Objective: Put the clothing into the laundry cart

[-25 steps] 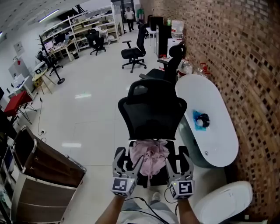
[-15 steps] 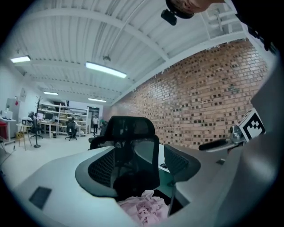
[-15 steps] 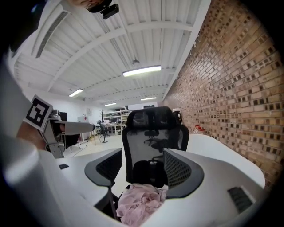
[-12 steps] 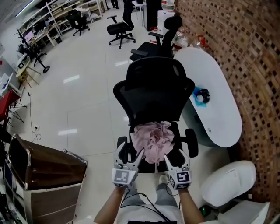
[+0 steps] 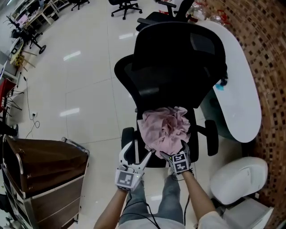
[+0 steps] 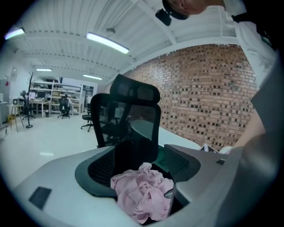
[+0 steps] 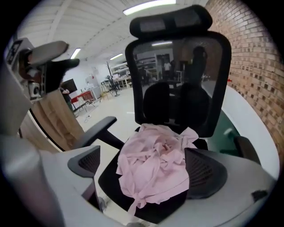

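Note:
A crumpled pink garment [image 5: 164, 129] lies on the seat of a black office chair [image 5: 172, 58]. My right gripper [image 5: 174, 151] hangs over the garment's near edge; its jaws have just been opening and now stand wide. In the right gripper view the garment [image 7: 155, 166] lies between and beyond the right gripper [image 7: 146, 172], with no pad pressing on it. My left gripper [image 5: 137, 154] is open at the seat's front left corner. In its view the garment [image 6: 143, 195] shows past the left gripper [image 6: 140, 170]. The brown laundry cart [image 5: 40, 167] stands to the left.
A white oval table [image 5: 243, 96] and a brick wall [image 5: 272, 49] close off the right side. A white rounded seat [image 5: 239, 176] sits at the lower right. The chair's armrests [image 5: 211, 136] flank the seat. More office chairs [image 5: 125, 5] stand far back.
Both grippers have dropped and moved forward to the chair seat. The right one now reaches the garment's near edge. The head view has tilted further down.

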The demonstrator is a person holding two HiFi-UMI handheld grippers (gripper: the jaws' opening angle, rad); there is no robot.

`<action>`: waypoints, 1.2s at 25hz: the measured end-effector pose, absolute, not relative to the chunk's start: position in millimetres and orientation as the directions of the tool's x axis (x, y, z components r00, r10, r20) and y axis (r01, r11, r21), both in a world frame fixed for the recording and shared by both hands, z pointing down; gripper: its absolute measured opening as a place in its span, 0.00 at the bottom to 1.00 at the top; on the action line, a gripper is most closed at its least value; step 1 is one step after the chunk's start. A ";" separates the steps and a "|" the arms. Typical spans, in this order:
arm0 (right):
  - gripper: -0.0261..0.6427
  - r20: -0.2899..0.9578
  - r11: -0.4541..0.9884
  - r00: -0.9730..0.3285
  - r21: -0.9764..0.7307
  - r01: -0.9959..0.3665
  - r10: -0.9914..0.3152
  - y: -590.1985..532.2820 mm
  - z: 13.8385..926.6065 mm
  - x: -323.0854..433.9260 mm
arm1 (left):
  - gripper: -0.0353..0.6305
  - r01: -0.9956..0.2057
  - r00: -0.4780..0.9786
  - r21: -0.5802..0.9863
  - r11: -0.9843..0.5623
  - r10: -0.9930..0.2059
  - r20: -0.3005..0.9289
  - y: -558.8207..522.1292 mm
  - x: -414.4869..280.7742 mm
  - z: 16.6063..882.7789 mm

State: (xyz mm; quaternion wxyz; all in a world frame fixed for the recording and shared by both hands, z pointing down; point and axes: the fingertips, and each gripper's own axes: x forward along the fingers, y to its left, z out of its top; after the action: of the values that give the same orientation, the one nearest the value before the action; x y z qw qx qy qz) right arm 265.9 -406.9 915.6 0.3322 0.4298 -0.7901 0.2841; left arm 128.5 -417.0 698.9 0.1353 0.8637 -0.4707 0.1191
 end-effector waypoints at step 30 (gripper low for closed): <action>0.33 0.864 0.407 -0.469 -0.367 -0.836 -0.182 -441.0 1148.7 232.6 | 0.55 -0.868 0.496 0.185 -0.461 -0.780 0.383 -422.6 103.0 772.7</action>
State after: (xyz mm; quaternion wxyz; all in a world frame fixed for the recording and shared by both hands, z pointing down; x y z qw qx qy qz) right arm 232.6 -441.0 1148.7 0.3857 0.3418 -0.7449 0.4236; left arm 103.0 -422.6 772.7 0.1798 0.8459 -0.4869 0.1228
